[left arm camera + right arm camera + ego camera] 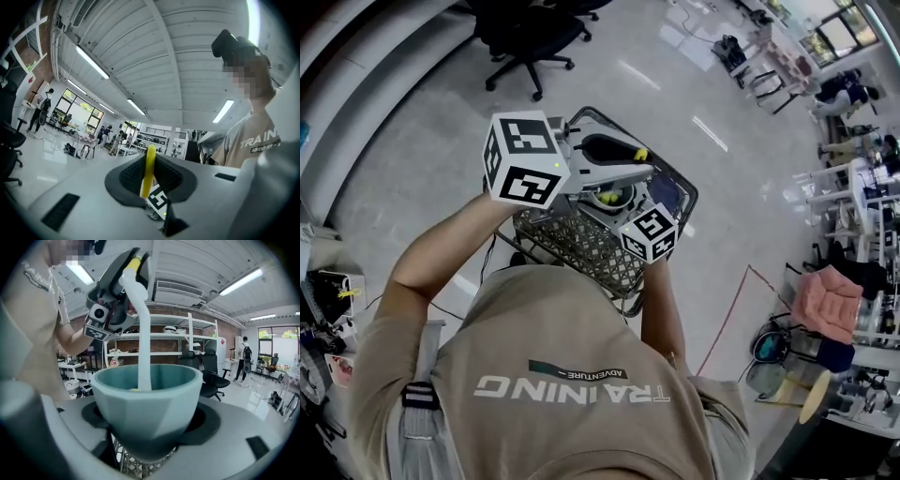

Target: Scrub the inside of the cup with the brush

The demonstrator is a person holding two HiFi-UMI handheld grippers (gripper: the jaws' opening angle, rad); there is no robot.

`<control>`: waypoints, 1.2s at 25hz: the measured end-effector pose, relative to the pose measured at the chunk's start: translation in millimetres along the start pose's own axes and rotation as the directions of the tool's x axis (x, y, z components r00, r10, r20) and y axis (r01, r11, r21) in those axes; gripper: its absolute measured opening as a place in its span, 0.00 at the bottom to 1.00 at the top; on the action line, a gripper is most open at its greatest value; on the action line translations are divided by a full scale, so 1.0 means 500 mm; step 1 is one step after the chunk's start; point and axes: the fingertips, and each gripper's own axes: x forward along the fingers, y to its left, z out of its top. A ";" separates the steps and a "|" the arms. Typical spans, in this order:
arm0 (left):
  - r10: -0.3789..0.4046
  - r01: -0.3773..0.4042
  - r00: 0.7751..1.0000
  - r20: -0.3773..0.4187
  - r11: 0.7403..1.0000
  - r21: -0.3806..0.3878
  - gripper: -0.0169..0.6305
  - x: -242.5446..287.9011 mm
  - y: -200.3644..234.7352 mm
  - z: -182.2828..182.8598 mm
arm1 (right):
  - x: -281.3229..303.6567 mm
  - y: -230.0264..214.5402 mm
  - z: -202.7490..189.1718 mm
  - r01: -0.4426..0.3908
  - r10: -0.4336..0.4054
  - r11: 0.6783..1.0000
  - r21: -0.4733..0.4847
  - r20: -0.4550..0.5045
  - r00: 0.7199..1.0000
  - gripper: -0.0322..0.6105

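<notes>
The left gripper point(151, 179) is held above the cup, its jaws pressed together on the yellow end of the brush point(150, 161), so the pale shaft hangs straight down into the bowl. Lower and to the right, the right gripper point(150, 427) clamps its jaws around the teal cup point(145, 390), keeping it upright and mouth-up, probably to brace it for scrubbing. Both are in the air over a wire mesh basket point(581, 246). Around them are a glossy grey floor point(412, 141), an office chair point(525, 33) and workshop shelving point(154, 341).
</notes>
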 end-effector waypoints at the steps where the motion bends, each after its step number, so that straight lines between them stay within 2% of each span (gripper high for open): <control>1: -0.009 0.009 1.000 -0.003 1.000 -0.016 0.11 0.001 -0.004 -0.002 | -0.005 -0.008 -0.003 0.011 -0.011 1.000 0.018 0.011 1.000 0.68; 3: -0.008 0.008 1.000 -0.006 1.000 -0.030 0.11 -0.003 -0.005 -0.004 | -0.017 -0.024 -0.010 0.035 -0.036 0.998 0.047 0.026 0.999 0.68; 6: 0.006 -0.006 1.000 -0.002 1.000 0.002 0.11 -0.015 -0.010 0.005 | -0.030 -0.040 -0.018 0.062 -0.064 0.996 0.068 0.027 0.998 0.68; 11: -0.002 -0.001 0.999 0.049 0.998 0.064 0.11 -0.026 -0.026 0.064 | -0.021 -0.040 -0.054 0.079 -0.078 0.996 0.028 -0.042 0.996 0.68; 15: -0.028 0.022 0.998 0.056 0.994 0.109 0.11 -0.033 -0.043 0.110 | -0.025 -0.030 -0.050 0.072 -0.071 0.997 0.036 -0.025 0.997 0.68; 18: -0.043 0.037 0.998 0.050 0.994 0.099 0.11 -0.038 -0.039 0.116 | -0.021 -0.023 -0.035 0.064 -0.064 0.998 0.013 -0.017 0.998 0.68; 21: -0.042 0.039 0.998 0.047 0.997 0.060 0.11 -0.033 -0.025 0.095 | -0.013 -0.019 -0.024 0.066 -0.066 0.998 -0.003 -0.011 0.998 0.68; 24: -0.030 0.029 1.000 0.007 0.998 0.050 0.11 -0.017 -0.010 0.047 | -0.004 -0.013 -0.011 0.056 -0.056 0.998 -0.025 -0.012 0.998 0.68; 27: -0.060 0.062 0.998 -0.026 0.997 0.056 0.11 0.002 -0.016 -0.002 | 0.008 0.000 -0.006 0.041 -0.042 0.998 -0.049 -0.027 0.999 0.68; 30: -0.069 0.070 0.997 -0.017 0.997 0.036 0.11 0.008 -0.010 -0.026 | 0.028 0.023 -0.019 0.008 -0.010 0.999 -0.050 -0.052 0.999 0.68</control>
